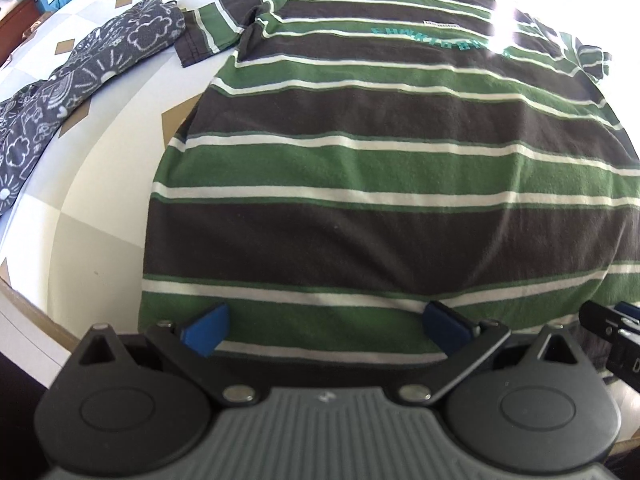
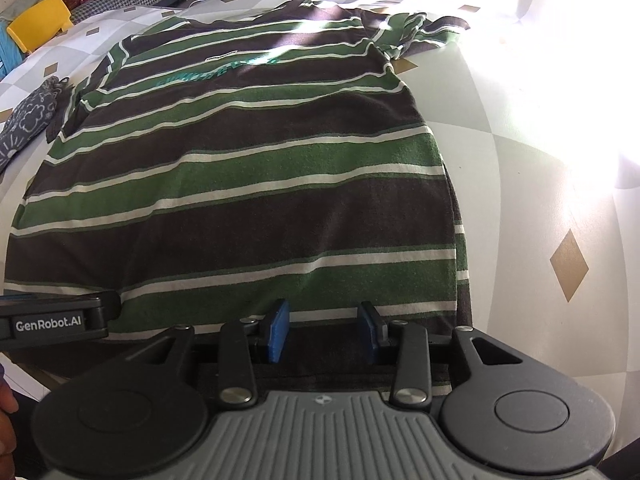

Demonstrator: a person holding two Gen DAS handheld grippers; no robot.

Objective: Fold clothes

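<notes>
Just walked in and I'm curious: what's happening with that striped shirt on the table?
A person is holding two hand-held claws over a green, brown and white striped T-shirt spread flat on a patterned tabletop, about to fold it. The left claw is wide open at the shirt's bottom hem; the right claw sits at the same hem with a narrower gap, its pads not pinching the cloth. Nothing is folded yet. A grey patterned garment lies to one side.

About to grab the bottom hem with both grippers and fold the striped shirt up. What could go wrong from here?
1. The left gripper stands wide open and the right gripper much narrower, so the hem of the striped shirt may lift unevenly.
2. The far right sleeve is bunched and could fold in crooked.
3. The patterned grey garment touches the left sleeve and might drag along.
</notes>
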